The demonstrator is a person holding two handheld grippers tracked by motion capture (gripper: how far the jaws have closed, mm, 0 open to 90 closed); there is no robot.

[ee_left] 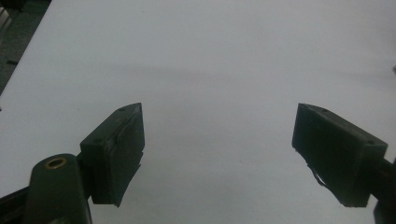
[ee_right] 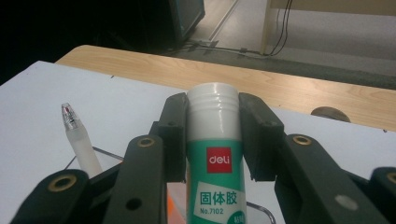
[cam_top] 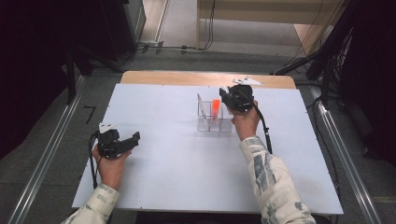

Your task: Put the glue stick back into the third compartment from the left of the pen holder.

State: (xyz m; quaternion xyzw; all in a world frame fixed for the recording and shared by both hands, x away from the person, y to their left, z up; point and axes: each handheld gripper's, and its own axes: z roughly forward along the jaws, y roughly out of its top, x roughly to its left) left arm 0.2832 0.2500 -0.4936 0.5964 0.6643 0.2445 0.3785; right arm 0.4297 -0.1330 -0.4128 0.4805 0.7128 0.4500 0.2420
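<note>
Right gripper (ee_right: 214, 135) is clamped on a glue stick (ee_right: 215, 158) (white cap, green label), held upright above a clear holder (cam_top: 214, 122) near the table's (cam_top: 187, 168) far edge. A pen (ee_right: 80, 140) stands in that holder. Left gripper (ee_left: 218, 140) rests low at the table's left, jaws spread wide, holding nothing.

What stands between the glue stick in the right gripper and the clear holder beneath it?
Nothing visible does. The right gripper holds the glue stick upright over the clear holder; the pen stands off to one side.

Glossy plastic glue stick (ee_right: 215, 154), clear plastic holder (cam_top: 214, 122), matt white tabletop (cam_top: 177, 154).
</note>
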